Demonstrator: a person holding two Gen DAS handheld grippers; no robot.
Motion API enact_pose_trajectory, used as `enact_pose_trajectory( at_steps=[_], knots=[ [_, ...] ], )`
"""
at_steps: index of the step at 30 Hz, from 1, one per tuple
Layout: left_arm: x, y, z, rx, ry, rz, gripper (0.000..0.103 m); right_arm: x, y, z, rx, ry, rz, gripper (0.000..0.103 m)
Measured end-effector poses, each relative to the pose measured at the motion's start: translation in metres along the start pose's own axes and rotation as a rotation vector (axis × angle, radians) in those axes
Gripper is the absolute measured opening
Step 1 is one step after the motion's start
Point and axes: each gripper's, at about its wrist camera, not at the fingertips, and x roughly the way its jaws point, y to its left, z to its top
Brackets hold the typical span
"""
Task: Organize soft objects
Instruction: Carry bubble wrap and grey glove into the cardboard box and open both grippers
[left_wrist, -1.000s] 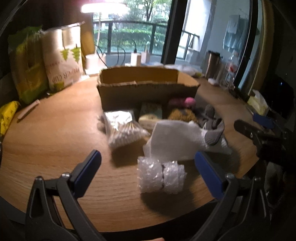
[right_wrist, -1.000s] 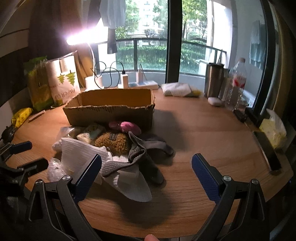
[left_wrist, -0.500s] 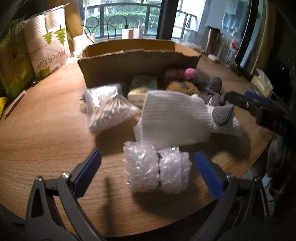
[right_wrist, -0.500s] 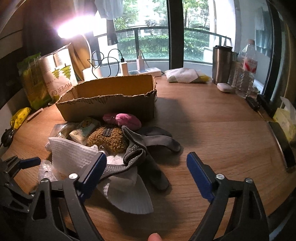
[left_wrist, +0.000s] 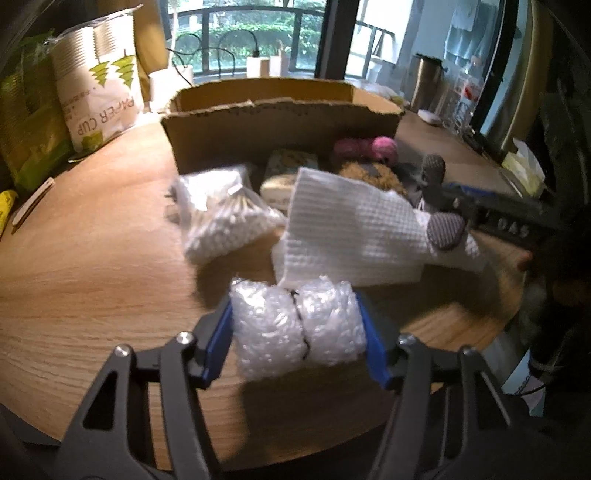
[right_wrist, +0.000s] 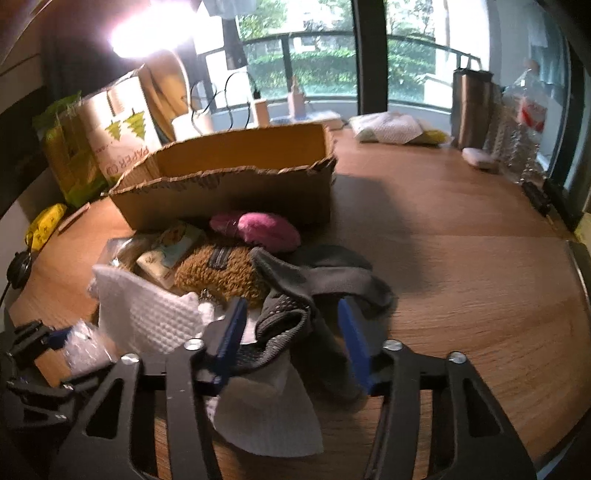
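My left gripper is shut on a roll of bubble wrap near the table's front edge, blue pads pressed to both ends. My right gripper has half closed around a grey sock; the pads stand either side of it with small gaps. Behind lie a white waffle cloth, a bag of cotton swabs, a brown fuzzy pouch, a pink plush and a tissue pack. An open cardboard box stands behind the pile.
Paper cup packs and green packs stand at the back left. A steel tumbler, a water bottle and folded cloths sit at the back right. The wooden table edge runs close on the right.
My left gripper moved forward and closed on the bubble wrap roll. My right gripper moved forward over the grey sock and narrowed its jaws around it.
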Motion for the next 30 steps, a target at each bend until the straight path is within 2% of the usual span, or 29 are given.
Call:
enact_pose_trajectory(
  at_steps=[2,6,12,18,30],
  knots=[
    [-0.005,0.003,0.003,-0.009,-0.020,0.000,0.062,0.001,0.003,0.001,-0.008,0.005,0.003,0.028],
    [-0.017,0.009,0.009,-0.022,-0.064,0.004,0.062,-0.005,0.007,0.003,-0.037,-0.009,-0.006,0.020],
    [-0.033,0.021,0.021,-0.066,-0.124,0.019,0.062,-0.024,0.008,0.014,-0.062,-0.054,-0.025,0.018],
    [-0.043,0.025,0.042,-0.065,-0.185,0.027,0.062,-0.045,0.010,0.036,-0.084,-0.117,-0.036,0.018],
    [-0.045,0.029,0.104,-0.046,-0.271,0.023,0.062,-0.067,0.000,0.075,-0.097,-0.222,-0.027,0.018]
  ],
)
